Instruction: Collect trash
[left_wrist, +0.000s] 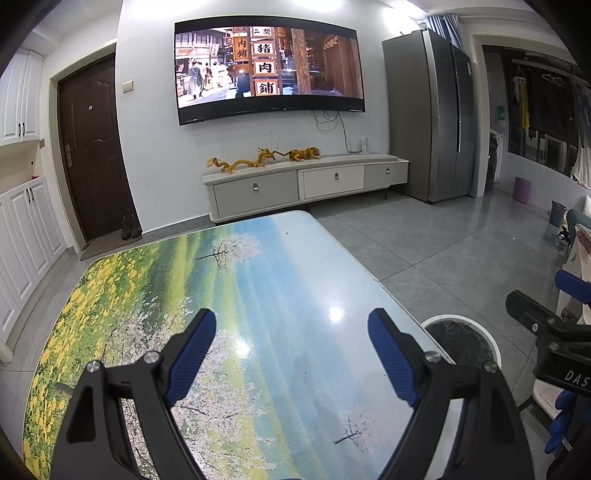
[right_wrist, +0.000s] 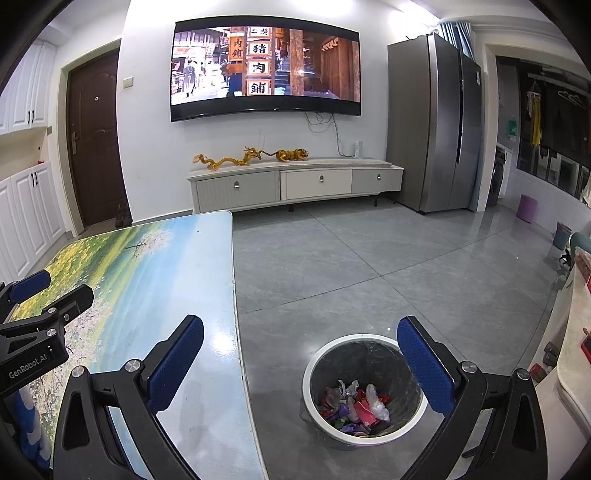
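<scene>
On the left, the left gripper (left_wrist: 291, 332) hovers over the table (left_wrist: 258, 266) with its landscape-printed top, its jaws spread wide and holding nothing. To the right, just beside the table's right edge on the grey tiled floor (right_wrist: 369, 258), stands the white-rimmed trash bin (right_wrist: 314, 362), lined with a dark bag and holding crumpled wrappers and bits of plastic (right_wrist: 354, 404) at its bottom. The right gripper (right_wrist: 300, 334) hangs above the bin and the table edge, its blue-padded jaws likewise spread apart and empty.
</scene>
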